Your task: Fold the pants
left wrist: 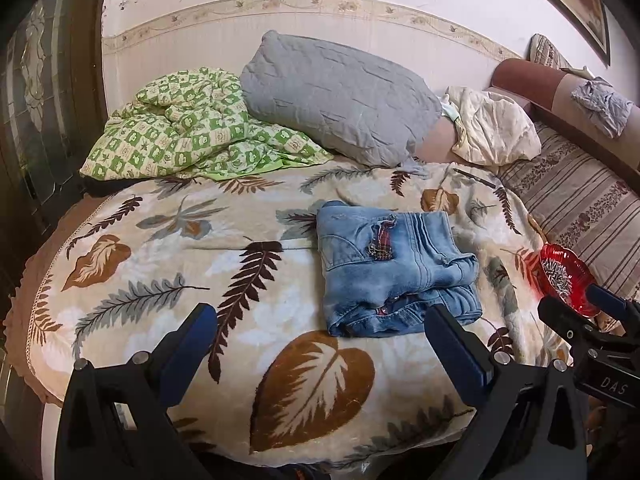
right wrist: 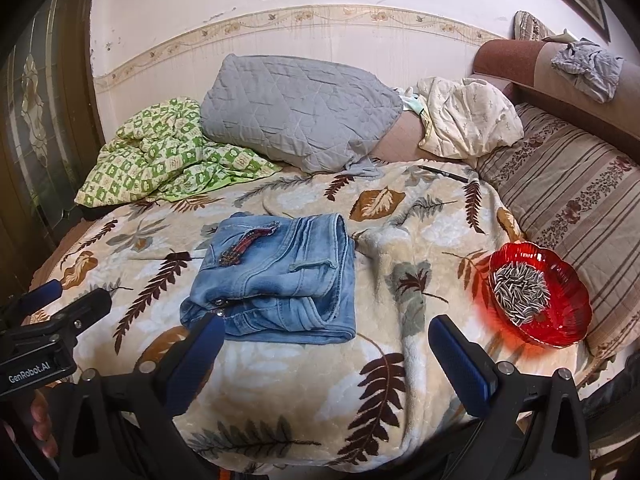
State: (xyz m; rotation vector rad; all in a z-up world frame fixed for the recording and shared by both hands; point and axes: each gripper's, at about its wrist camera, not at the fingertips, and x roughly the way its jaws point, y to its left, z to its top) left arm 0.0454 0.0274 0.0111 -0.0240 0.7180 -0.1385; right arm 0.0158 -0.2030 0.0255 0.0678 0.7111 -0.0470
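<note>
Left gripper (left wrist: 320, 344): jaws spread wide, nothing between them, held clear above the near edge of the leaf-print blanket (left wrist: 168, 248). Right gripper (right wrist: 326, 354): likewise fully spread and empty, hovering just short of the pants. Neither touches cloth; both sit back from the work, which reads as a released, hands-off pose rather than an approach to a grasp.

Pants (right wrist: 276, 276): light blue denim, lying in a compact, roughly square stack on the blanket, near the middle of the bed. Layers overlap; waistband and a stud show at the near edge, a red-patterned patch on top. Judgement: folding looks complete or nearly so, and the bundle lies flat because the blanket gives it even support.

Red glass bowl (right wrist: 568, 320) of seeds sits on the blanket to the right of the pants, well apart. Risk if the right gripper swings outward.

Grey quilted pillow (left wrist: 336, 100) and green checked quilt (left wrist: 184, 128) are heaped against the wall, behind the pants, leaving the folding area free.
</note>
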